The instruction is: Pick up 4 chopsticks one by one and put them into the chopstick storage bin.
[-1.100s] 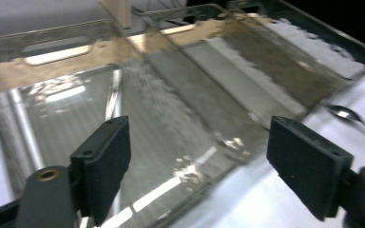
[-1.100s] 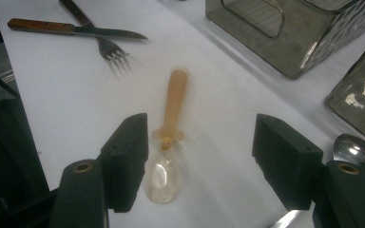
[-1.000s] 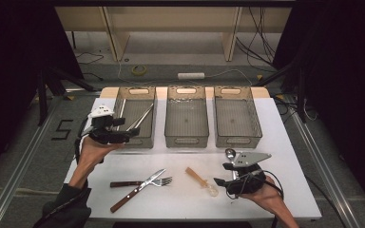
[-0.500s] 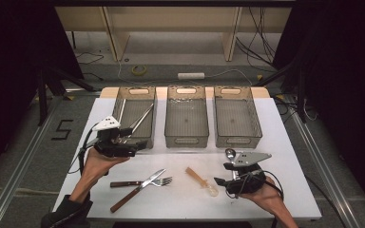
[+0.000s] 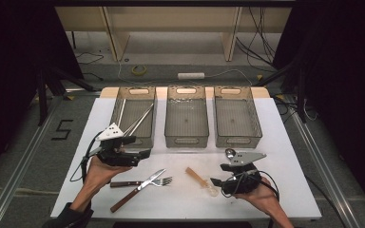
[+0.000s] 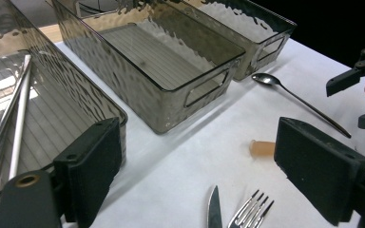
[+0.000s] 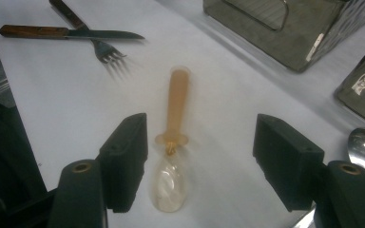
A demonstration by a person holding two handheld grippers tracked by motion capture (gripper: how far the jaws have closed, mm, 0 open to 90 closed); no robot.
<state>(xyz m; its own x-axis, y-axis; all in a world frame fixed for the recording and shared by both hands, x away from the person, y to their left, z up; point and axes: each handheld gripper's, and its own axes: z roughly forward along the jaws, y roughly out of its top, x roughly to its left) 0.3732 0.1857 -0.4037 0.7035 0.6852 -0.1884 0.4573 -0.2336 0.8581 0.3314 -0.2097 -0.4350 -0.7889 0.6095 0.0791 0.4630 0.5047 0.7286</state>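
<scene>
My left gripper (image 5: 145, 154) hovers open just in front of the left bin (image 5: 142, 141), above the table, with nothing between its wide jaws (image 6: 199, 147). Below and ahead of it lie a wooden-handled knife (image 5: 138, 190) and fork (image 5: 142, 183), crossed. My right gripper (image 5: 221, 175) rests low at the front right, open (image 7: 204, 152). A small spoon (image 7: 176, 142) with an orange handle and a clear bowl lies between its jaws, nearer the left jaw in the right gripper view, untouched. In the high view the small spoon (image 5: 200, 180) points away to the left.
Three smoky plastic bins stand in a row at the back: the left one holds metal rods (image 5: 140, 118), while the middle bin (image 5: 186, 140) and right bin (image 5: 237, 140) hold nothing. A metal spoon (image 5: 229, 153) lies behind the right gripper. The white table ends close behind both hands.
The left gripper has come from over the left bin's front toward the near side and slightly right, sinking a little. The right gripper has stayed put, jaws the same.
</scene>
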